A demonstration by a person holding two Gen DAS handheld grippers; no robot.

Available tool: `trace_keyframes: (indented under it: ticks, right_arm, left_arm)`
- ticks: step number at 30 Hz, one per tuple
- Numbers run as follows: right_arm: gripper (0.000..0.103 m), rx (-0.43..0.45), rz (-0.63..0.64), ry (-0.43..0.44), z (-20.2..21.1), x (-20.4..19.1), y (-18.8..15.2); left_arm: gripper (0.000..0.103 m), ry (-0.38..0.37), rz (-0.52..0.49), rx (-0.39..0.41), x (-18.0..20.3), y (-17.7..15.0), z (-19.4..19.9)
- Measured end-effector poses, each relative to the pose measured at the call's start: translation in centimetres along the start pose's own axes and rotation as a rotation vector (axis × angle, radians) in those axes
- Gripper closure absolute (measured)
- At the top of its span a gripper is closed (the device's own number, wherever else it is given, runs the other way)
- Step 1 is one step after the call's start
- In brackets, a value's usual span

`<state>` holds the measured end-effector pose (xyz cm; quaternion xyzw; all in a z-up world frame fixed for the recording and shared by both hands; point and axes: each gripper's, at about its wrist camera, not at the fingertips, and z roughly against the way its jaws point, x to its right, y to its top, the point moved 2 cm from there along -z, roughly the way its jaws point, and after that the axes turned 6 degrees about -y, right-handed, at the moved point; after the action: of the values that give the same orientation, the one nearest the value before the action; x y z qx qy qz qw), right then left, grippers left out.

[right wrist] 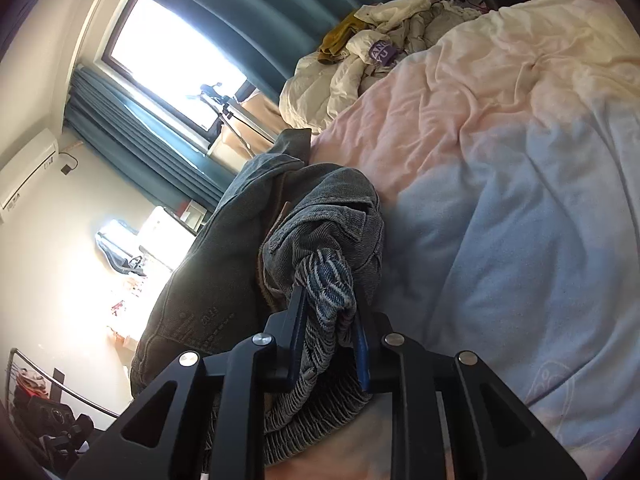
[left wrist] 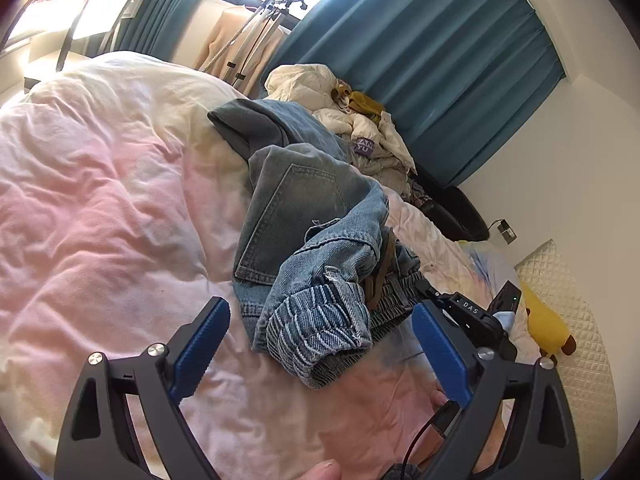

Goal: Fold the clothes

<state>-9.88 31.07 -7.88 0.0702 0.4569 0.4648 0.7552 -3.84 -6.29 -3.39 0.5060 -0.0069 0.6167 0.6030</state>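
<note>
Crumpled blue jeans (left wrist: 296, 208) lie bunched on the pink and white duvet (left wrist: 100, 200). My left gripper (left wrist: 320, 310) stands wide open just in front of them. The elastic waistband (left wrist: 320, 328) lies between its blue pads without touching either. In the right wrist view my right gripper (right wrist: 329, 300) is shut on a fold of that waistband (right wrist: 328, 280), and the rest of the jeans (right wrist: 224, 272) hangs away to the left. The right gripper's black body (left wrist: 472, 312) also shows at the jeans' right side in the left wrist view.
A heap of white and mustard clothes (left wrist: 360, 120) (right wrist: 360, 52) lies at the far end of the bed by the teal curtain (left wrist: 440, 60). A yellow plush toy (left wrist: 544, 320) lies at the right edge. A tripod (left wrist: 260, 28) stands by the window. A fingertip (left wrist: 324, 472) shows below.
</note>
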Motion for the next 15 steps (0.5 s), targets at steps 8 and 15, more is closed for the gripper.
trace_keyframes:
  ticks: [8, 15]
  right_arm:
    - [0.086, 0.066, 0.158, 0.022, 2.7, -4.3, -0.7]
    - [0.088, 0.076, 0.279, 0.079, 4.7, -8.0, -1.9]
  left_arm:
    - [0.009, 0.058, -0.034, -0.167, 0.7, -0.8, -4.5]
    - [0.009, 0.051, 0.1, -0.185, -1.8, -0.4, -5.2]
